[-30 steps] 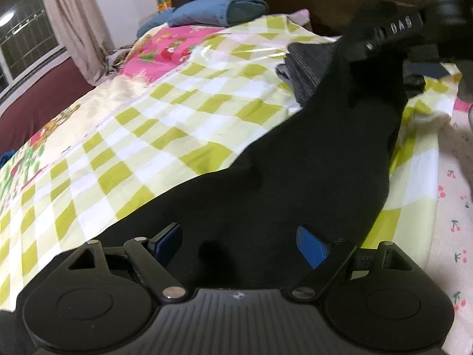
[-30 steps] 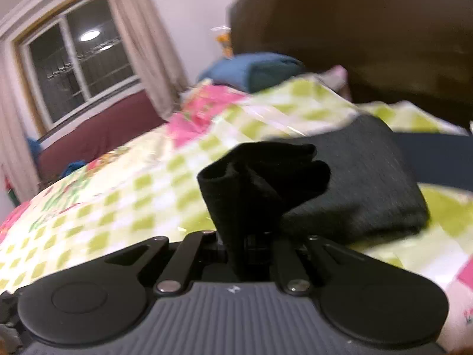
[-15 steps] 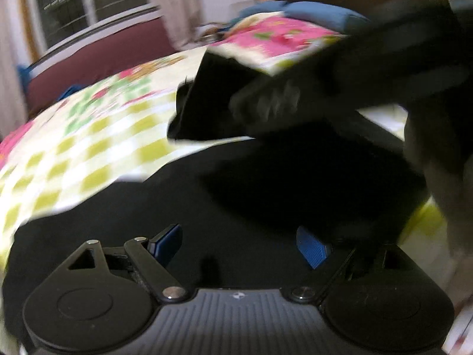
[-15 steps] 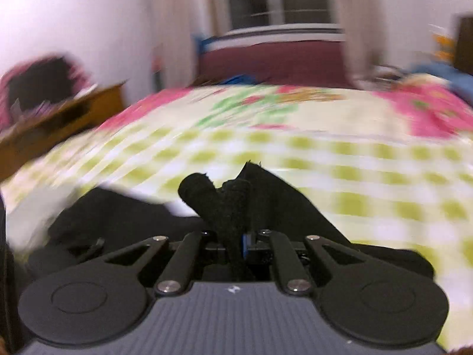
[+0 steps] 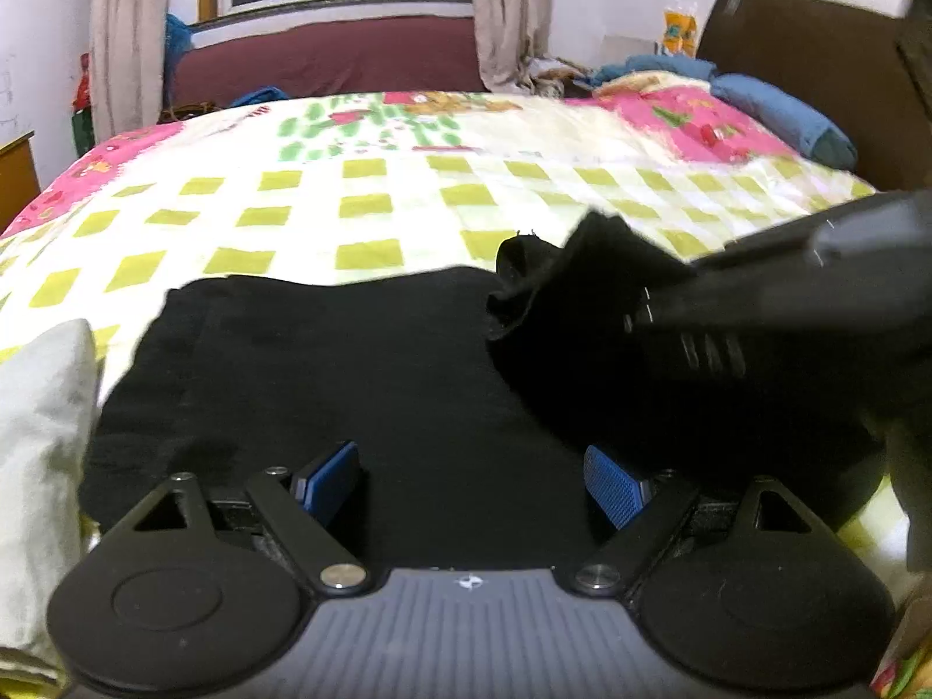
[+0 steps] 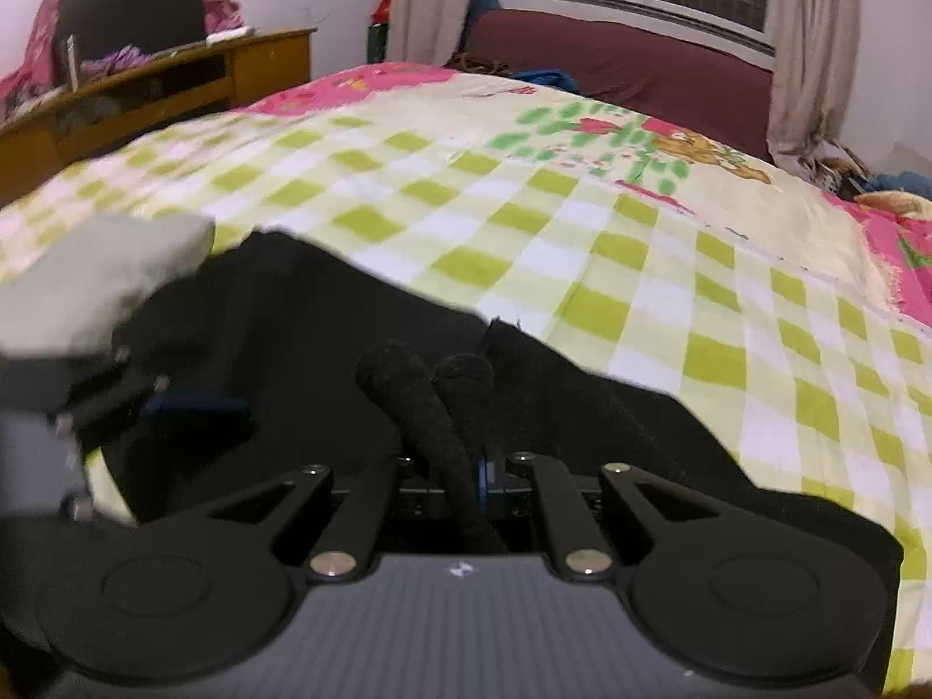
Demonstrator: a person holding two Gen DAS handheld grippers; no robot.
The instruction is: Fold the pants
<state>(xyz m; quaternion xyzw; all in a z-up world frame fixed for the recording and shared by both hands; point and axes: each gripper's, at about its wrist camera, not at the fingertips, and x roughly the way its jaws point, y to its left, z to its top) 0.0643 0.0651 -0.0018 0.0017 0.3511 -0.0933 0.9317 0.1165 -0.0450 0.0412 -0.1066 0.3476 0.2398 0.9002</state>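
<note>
Black pants (image 5: 349, 361) lie spread on the chequered bedspread (image 5: 361, 204), right under my left gripper (image 5: 469, 483). That gripper is open, its blue pads (image 5: 326, 480) wide apart above the cloth with nothing pinched. My right gripper (image 5: 641, 314) comes in from the right, blurred, with a bunched end of the pants (image 5: 547, 279) lifted over the flat part. In the right wrist view, the right gripper (image 6: 466, 472) is shut on that black bunch (image 6: 431, 402). The rest of the pants (image 6: 326, 314) lie ahead, and the left gripper (image 6: 175, 408) is at the left.
A pale folded cloth (image 5: 41, 419) lies at the pants' left edge, also seen as a grey folded cloth (image 6: 99, 279). A blue pillow (image 5: 780, 116) and dark headboard (image 5: 815, 87) are at the right. A wooden desk (image 6: 175, 81) stands left, and a maroon couch (image 5: 326, 58) under the window.
Both views have swung from the headboard toward the window. The right gripper has carried the bunched pant end across over the flat pants. The left gripper has stayed open above the cloth.
</note>
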